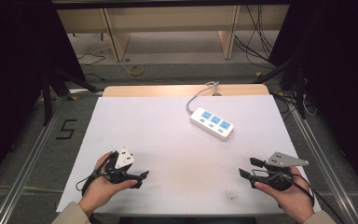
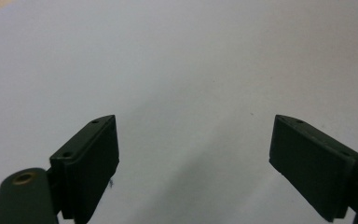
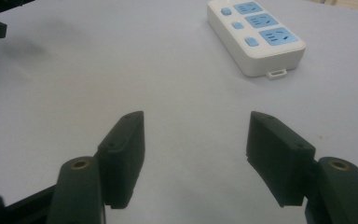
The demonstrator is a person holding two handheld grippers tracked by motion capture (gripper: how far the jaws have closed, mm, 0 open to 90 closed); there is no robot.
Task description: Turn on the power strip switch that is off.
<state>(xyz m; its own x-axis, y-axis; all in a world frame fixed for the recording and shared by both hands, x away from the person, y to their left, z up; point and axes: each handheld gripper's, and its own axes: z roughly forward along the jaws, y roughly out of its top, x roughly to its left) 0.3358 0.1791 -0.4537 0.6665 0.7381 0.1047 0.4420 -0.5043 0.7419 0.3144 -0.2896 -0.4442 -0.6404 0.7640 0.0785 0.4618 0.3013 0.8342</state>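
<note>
Both the left tool (image 1: 140,178) and the right tool (image 1: 248,168) rest released and empty on the counter (image 1: 168,135), the power strip (image 1: 211,123) at twelve o'clock.

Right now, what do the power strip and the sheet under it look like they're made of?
Power strip: likely glossy white moulded plastic, soft highlights on rounded edges, with matte blue socket faces.
Sheet: looks like matte white paper or thin board, flat and glare-free; can't tell which. It lies on a pale wood-look tabletop.
</note>
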